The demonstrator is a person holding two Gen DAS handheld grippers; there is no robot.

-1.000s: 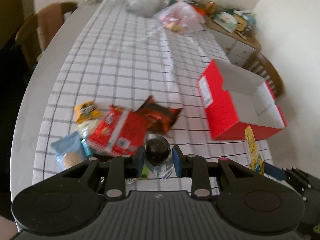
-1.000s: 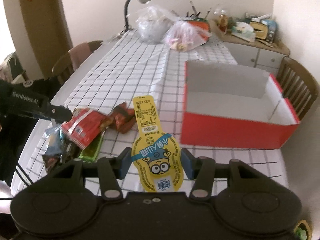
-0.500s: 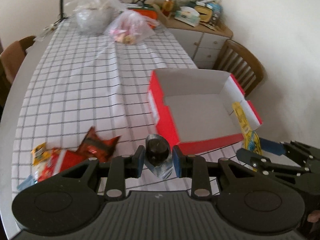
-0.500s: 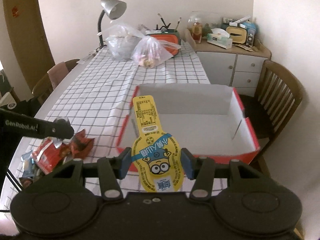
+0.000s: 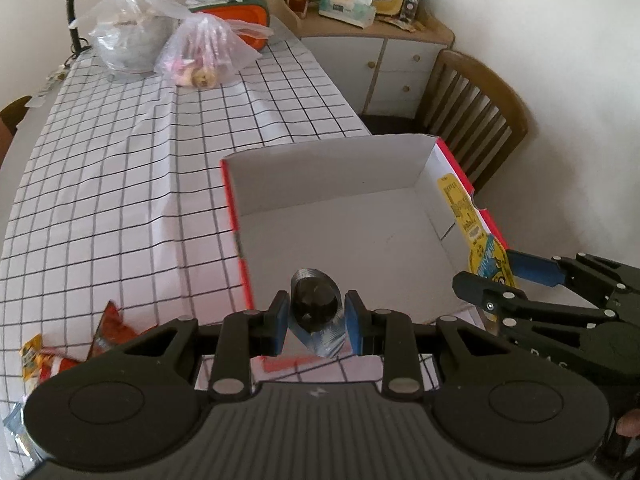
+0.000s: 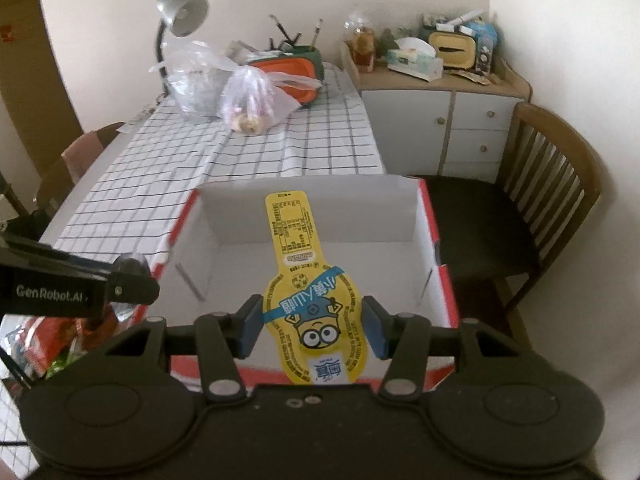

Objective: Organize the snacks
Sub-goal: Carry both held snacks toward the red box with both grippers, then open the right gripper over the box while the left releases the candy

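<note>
My left gripper (image 5: 316, 316) is shut on a small dark snack in a clear silvery wrapper (image 5: 316, 306), held over the near left corner of the open red box (image 5: 236, 216) with a white inside. My right gripper (image 6: 312, 328) is shut on a flat yellow cartoon snack pouch (image 6: 308, 292), which hangs above the box (image 6: 444, 296) near its front wall. In the left wrist view the right gripper (image 5: 500, 276) and its yellow pouch (image 5: 472, 228) show at the box's right wall. Several snack packets (image 5: 60, 356) lie on the checked tablecloth to the left.
Two plastic bags (image 5: 200, 56), an orange container (image 5: 236, 20) and a desk lamp (image 6: 176, 20) stand at the table's far end. A wooden chair (image 6: 548, 184) and a cluttered white cabinet (image 6: 440, 120) stand to the right of the box.
Both grippers have swept right from the snack pile to above the red box, each still gripping its snack. The pile has slid to the left edge of both views.
</note>
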